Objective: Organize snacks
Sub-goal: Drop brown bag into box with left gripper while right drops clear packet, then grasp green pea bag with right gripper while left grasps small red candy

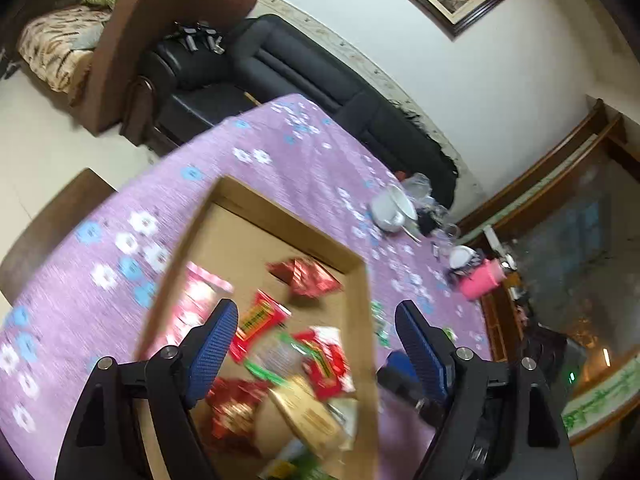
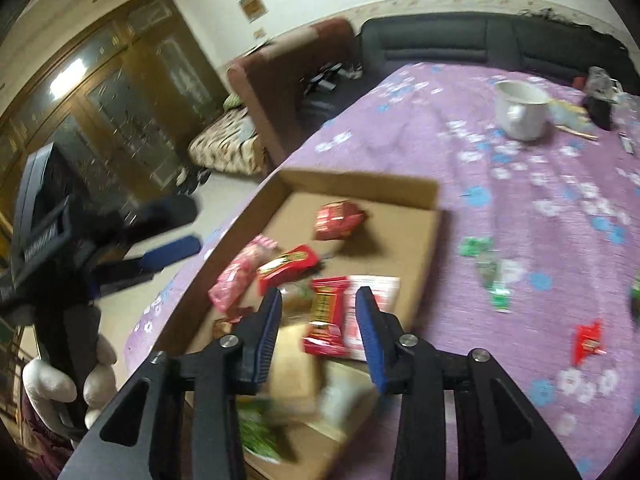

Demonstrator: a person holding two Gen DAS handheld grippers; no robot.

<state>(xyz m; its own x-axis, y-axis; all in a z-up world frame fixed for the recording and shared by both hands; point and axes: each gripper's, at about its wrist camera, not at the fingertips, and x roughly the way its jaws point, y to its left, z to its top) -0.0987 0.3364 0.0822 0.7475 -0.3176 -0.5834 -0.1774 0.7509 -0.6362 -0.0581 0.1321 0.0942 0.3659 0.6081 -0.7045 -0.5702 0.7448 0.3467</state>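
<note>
A shallow cardboard box lies on the purple flowered tablecloth and holds several snack packets, mostly red, pink and green. My left gripper hovers open above the box's near end, with nothing between its blue pads. My right gripper is open above a red packet in the box; the packet lies between the fingers, apart from them. The left gripper also shows at the left of the right wrist view, open, held by a white-gloved hand. Loose green packets and a small red packet lie on the cloth right of the box.
A white mug, a pink cup and small clutter stand at the table's far side. A black sofa and a brown armchair stand beyond the table. A wooden cabinet is to the left.
</note>
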